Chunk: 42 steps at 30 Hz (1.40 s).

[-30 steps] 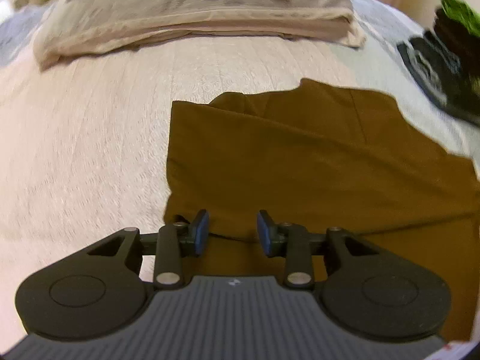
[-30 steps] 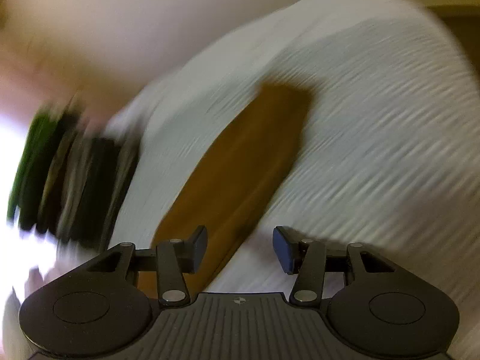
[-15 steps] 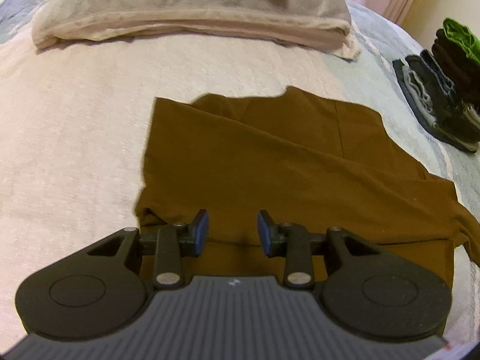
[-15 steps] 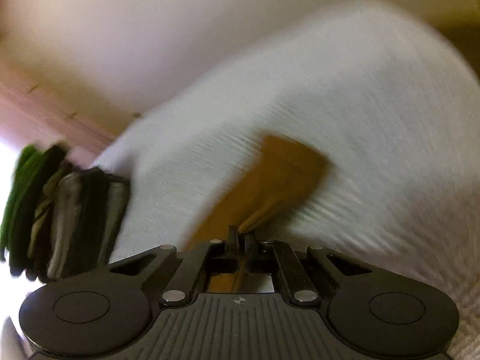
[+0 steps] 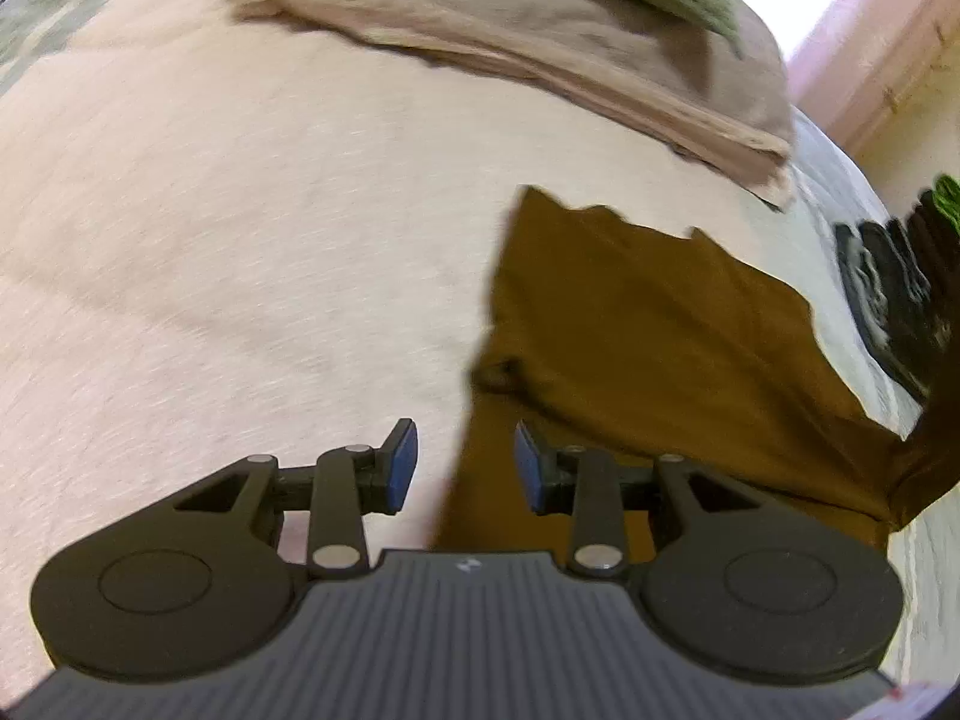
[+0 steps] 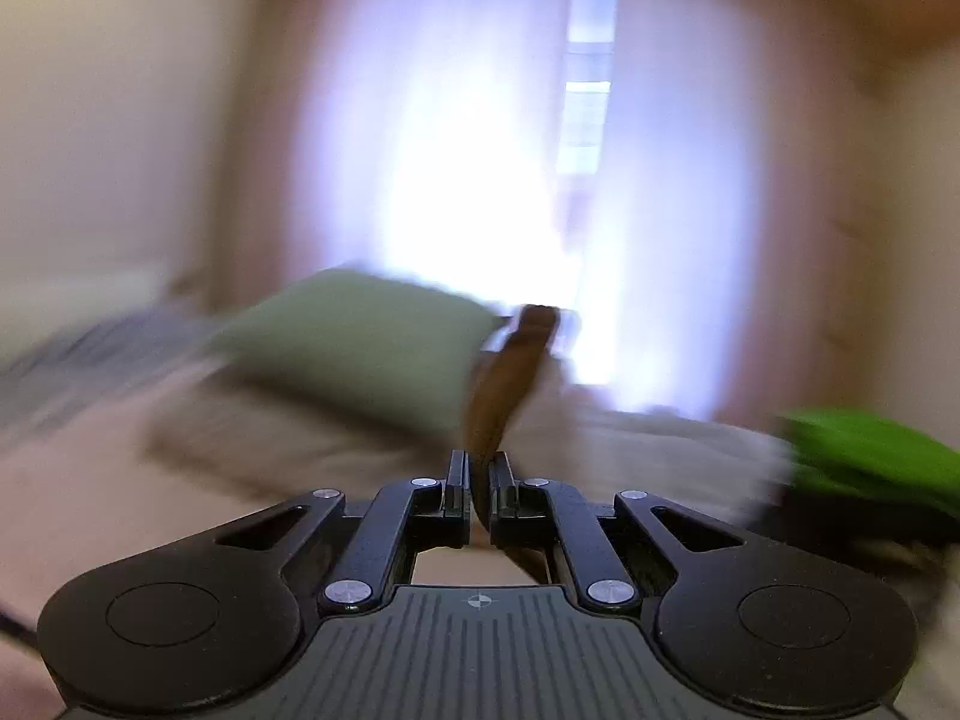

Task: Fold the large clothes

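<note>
Brown fabric, the garment (image 5: pixel 648 360) to be folded, lies mostly flat on the pale bed (image 5: pixel 240 240), with one edge lifted off at the right of the left wrist view. Its upper part looks doubled over already, with a straight left edge and a small tuck showing near the lower left, so at least one fold seems made; how neat it is cannot be judged through the blur.

The right tongs (image 6: pixel 478 489) are pressed together on a strip of the brown cloth, which rises from between the pads and stretches away toward the green pillow (image 6: pixel 360 342) and the bright curtained window (image 6: pixel 510 180). The left tongs (image 5: pixel 465 462) stand apart over the garment's left edge, pinching nothing; the pictures do not show whether their tips touch the fabric.

Judging from this, the task is in its middle: a gathered part is being carried across for a further fold, and it has yet to be laid down, squared and smoothed. A stack of dark folded clothes (image 5: pixel 894 300) with something green on top sits near the bed's far right edge, probably where this piece belongs once finished. A beige folded blanket (image 5: pixel 540 42) lies at the head of the bed.
</note>
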Available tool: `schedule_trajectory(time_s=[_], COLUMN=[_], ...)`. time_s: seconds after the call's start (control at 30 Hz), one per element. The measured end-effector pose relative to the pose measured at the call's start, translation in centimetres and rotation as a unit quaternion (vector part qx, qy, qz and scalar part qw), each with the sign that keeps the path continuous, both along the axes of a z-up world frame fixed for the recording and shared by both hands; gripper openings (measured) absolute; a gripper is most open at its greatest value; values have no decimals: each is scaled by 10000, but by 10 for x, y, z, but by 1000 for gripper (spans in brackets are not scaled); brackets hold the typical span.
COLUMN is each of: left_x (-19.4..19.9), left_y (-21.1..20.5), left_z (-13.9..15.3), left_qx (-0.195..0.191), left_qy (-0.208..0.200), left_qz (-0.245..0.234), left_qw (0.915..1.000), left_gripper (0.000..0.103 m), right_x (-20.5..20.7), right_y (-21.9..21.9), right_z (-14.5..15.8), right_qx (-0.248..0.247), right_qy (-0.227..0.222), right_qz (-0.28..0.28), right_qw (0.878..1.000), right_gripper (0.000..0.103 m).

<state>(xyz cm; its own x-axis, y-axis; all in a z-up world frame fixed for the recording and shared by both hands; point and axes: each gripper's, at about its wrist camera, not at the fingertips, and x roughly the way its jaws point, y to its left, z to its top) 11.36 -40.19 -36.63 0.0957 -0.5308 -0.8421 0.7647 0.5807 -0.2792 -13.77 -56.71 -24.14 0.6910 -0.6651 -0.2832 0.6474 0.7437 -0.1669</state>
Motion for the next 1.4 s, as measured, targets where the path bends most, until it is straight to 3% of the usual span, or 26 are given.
schedule_trajectory(time_s=[0.07,0.1,0.13,0.27,0.37,0.5,0.6,0.77,0.87,1.03,1.23,1.4], left_x=[10,16,20,29,28,29,31,35,30,22,29,19], left_y=[11,16,19,21,7,-26,-64,-96,-101,-102,-103,-91], left_z=[-7,-12,-15,-28,-35,-37,-44,-56,-53,-41,-48,-25], left_qx=[76,131,169,152,77,-271,-200,-92,-119,-214,-225,-527], left_qy=[74,129,176,383,521,614,356,417,377,262,470,154], left_qz=[111,149,168,76,-91,-333,-606,-596,-595,-708,-506,-640], left_qw=[9999,9997,9996,9991,9986,9972,9973,9973,9974,9969,9974,9964], left_gripper=[30,30,30,30,30,30,30,27,8,9,6,5], right_x=[64,89,105,94,56,-1,-48,-100,-112,-124,-127,-130], right_y=[22,30,38,50,41,0,-38,-71,-81,-68,-65,-70], right_z=[-45,-74,-104,-163,-176,-180,-172,-161,-161,-167,-174,-174], right_qx=[102,224,388,952,1382,1645,1751,1802,1853,1860,1836,1833], right_qy=[1056,1726,2276,3052,3131,3158,2925,2732,2613,2674,2664,2682], right_qz=[435,504,652,908,633,-335,-1215,-1982,-2108,-2112,-2085,-2024], right_qw=[9934,9834,9708,9431,9375,9339,9322,9239,9236,9216,9229,9238], right_gripper=[14,25,26,28,33,33,33,34,34,34,34,34])
